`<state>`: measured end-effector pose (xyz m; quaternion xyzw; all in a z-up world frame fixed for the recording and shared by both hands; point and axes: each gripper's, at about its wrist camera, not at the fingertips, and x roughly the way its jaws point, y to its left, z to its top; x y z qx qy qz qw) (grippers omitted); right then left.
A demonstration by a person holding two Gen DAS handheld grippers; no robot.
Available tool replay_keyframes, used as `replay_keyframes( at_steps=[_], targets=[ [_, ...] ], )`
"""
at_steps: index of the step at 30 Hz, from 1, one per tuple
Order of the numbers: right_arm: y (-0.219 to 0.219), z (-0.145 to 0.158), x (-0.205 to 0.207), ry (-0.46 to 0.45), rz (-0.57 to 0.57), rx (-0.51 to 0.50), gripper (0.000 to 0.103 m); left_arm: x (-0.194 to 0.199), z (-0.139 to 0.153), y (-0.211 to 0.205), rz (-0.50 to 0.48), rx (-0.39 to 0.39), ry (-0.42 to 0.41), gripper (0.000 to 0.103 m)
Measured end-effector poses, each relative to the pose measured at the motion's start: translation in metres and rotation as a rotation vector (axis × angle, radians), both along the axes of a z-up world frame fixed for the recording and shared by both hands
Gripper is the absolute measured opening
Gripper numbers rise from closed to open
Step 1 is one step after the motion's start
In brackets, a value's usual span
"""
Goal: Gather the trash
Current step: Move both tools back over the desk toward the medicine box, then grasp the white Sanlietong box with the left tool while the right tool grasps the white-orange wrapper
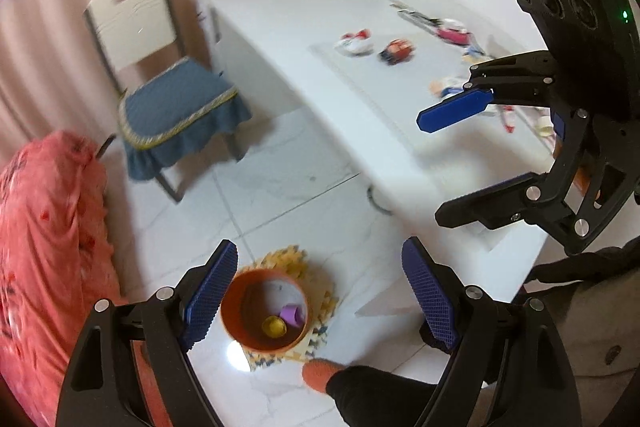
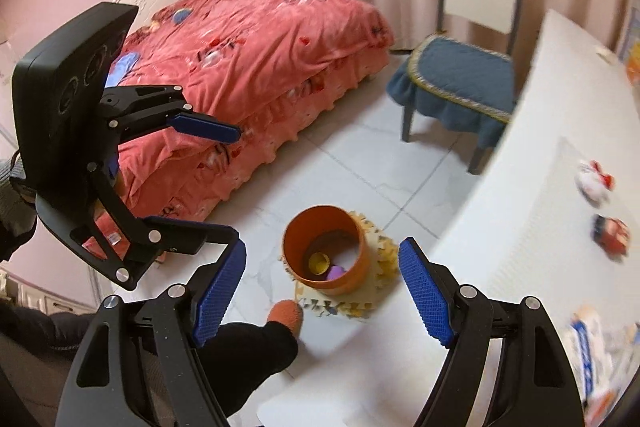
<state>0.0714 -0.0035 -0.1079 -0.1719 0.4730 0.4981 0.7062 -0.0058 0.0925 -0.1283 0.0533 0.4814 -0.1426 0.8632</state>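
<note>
Bin (image 1: 264,311) on mat (image 1: 316,335) on floor, between bed (image 2: 256,39) and table (image 1: 304,39)

Open tiled floor (image 2: 352,163) between bed (image 2: 256,59) and white table (image 1: 304,59). Orange bin (image 2: 326,255) on foam mat (image 2: 380,267), mouth unobstructed. Chair (image 2: 460,75) blocks far end. Slippered foot (image 2: 286,313) just beside mat. Table edge close on bin's right.

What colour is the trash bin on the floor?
Orange trash bin, clearest in the right wrist view.
</note>
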Motion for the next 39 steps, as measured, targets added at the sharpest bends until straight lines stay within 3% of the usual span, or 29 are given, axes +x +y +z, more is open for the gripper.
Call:
replay_keyframes(
  at_steps=[9,20,29,39],
  targets=[
    [-0.100,0.029,0.012,-0.047,-0.203,0.039,0.078,0.029,0.024,-0.082,-0.225,0.001,-0.062,0.088],
    [-0.226,0.030,0.017,-0.040,-0.501,0.044,0.078,0.059,0.019,-0.170,-0.487,0.014,-0.040,0.088],
    [-0.280,0.018,0.031,-0.002,-0.671,0.046,0.078,0.101,0.005,-0.215,-0.627,0.055,-0.014,0.088],
    [-0.308,-0.009,0.061,0.029,-0.764,0.016,0.078,0.146,-0.021,-0.245,-0.776,0.096,-0.017,0.088]
  ],
)
